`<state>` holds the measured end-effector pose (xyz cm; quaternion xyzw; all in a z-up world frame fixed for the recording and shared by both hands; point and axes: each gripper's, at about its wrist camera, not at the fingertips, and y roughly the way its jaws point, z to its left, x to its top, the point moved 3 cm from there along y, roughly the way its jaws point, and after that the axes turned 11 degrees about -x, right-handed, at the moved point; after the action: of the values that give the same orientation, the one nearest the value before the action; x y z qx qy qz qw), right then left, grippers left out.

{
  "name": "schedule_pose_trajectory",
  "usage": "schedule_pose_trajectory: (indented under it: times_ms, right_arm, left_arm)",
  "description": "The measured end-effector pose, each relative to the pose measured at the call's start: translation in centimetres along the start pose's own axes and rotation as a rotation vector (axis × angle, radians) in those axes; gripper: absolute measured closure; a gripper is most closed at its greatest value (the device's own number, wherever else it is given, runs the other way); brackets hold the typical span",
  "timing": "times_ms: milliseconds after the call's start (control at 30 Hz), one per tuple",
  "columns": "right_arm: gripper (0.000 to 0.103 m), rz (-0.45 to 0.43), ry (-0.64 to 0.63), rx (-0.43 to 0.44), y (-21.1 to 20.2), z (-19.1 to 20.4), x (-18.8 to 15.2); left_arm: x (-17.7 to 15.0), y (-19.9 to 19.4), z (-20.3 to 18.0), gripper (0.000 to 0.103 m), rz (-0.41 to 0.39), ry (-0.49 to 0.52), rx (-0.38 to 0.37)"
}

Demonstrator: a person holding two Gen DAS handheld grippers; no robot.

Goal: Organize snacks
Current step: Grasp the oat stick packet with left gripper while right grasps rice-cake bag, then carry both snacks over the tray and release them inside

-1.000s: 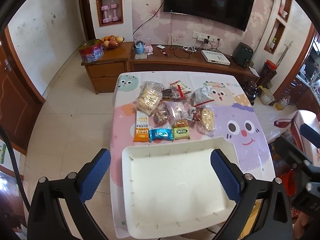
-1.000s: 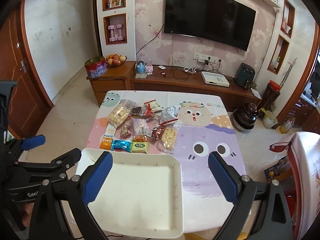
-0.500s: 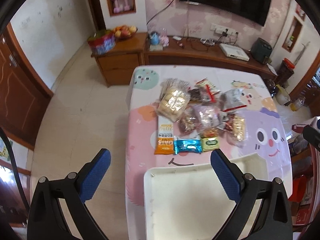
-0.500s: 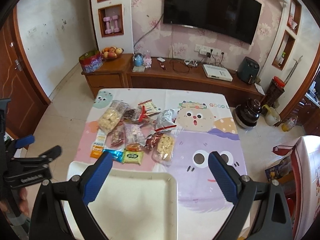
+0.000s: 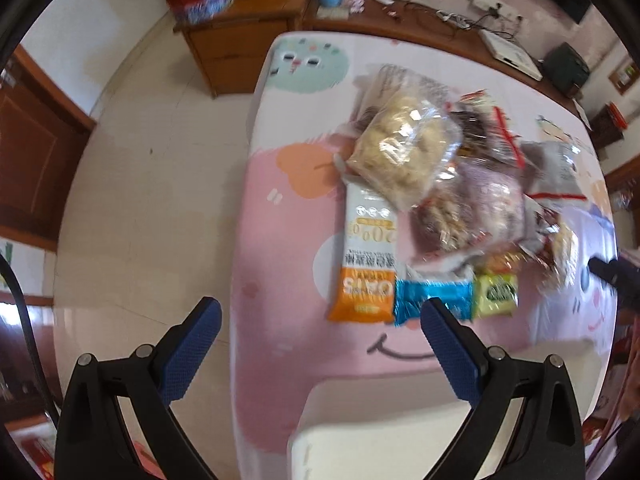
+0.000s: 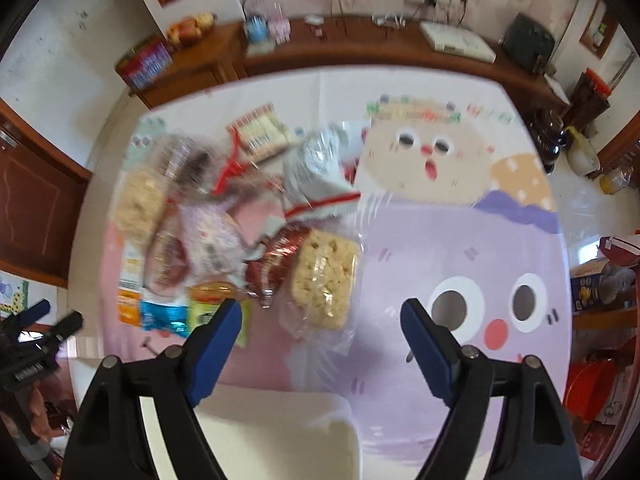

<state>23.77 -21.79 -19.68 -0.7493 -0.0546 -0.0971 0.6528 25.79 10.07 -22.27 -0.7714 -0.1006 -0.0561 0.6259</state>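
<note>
Below, spread over a glossy cartoon-printed desk (image 5: 280, 240): a heap of crinkly snack packets (image 5: 432, 200), mostly clear crackling plastic. Topmost at 12 o'clock in the left wrist view, a puffy transparent bag of pale lumpy biscuits (image 5: 404, 152). Beneath it, a long flat oats packet (image 5: 368, 256), white fading to orange, lying lengthwise. Just beside that at 3 o'clock, a shiny blue foil bar (image 5: 436, 296), then a small square green packet (image 5: 496, 290). At 6 o'clock, cut off by the frame edge, the smooth rounded corner of a white tray (image 5: 380, 452), matte and shallow-walled.

Left gripper (image 5: 320, 320) pointed steeply downward, blue dimpled fingers (image 5: 192, 344) spread wide apart, nothing between them but desk; right-hand pad near the blue bar's edge, contact impossible to judge through blur.

Right gripper (image 6: 322, 322) likewise tipped steeply down, fingers (image 6: 216, 340) parted and just narrowed a little, gripping nothing. Above the gap at 12 o'clock, a clear-wrapped rectangular block of puffed rice (image 6: 324, 280), rough and cream-coloured, beside a dark red crumpled pouch (image 6: 276, 264) at 10 o'clock. Seen at 9 o'clock in the right wrist view, the other gripper's black frame with a hand (image 6: 38, 416) beneath.
</note>
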Motion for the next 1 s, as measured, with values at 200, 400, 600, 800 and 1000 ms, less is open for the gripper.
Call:
schedule_pose_trajectory:
  times_ms: [200, 400, 600, 800, 1000]
  right_arm:
    - [0.022, 0.083, -0.011, 0.005, 4.3, 1.1, 0.5]
    - [0.025, 0.115, -0.034, -0.019, 5.9, 2.4, 0.9]
    - [0.044, 0.173, -0.084, -0.050, 8.0, 3.5, 0.3]
    - [0.053, 0.190, -0.061, -0.017, 7.8, 3.0, -0.2]
    - [0.054, 0.162, -0.003, 0.023, 6.5, 1.2, -1.6]
  left_arm:
    - [2.1, 4.4, -0.6, 0.005, 0.058, -0.009, 0.054]
    - [2.5, 7.9, -1.9, 0.012, 0.131, 0.011, 0.100]
    - [2.4, 9.5, -1.9, 0.029, 0.178, -0.041, 0.066]
    - [2.7, 10.3, -1.8, 0.064, 0.180, -0.060, 0.008]
    - [1.7, 7.7, -2.3, 0.069, 0.098, -0.079, 0.009]
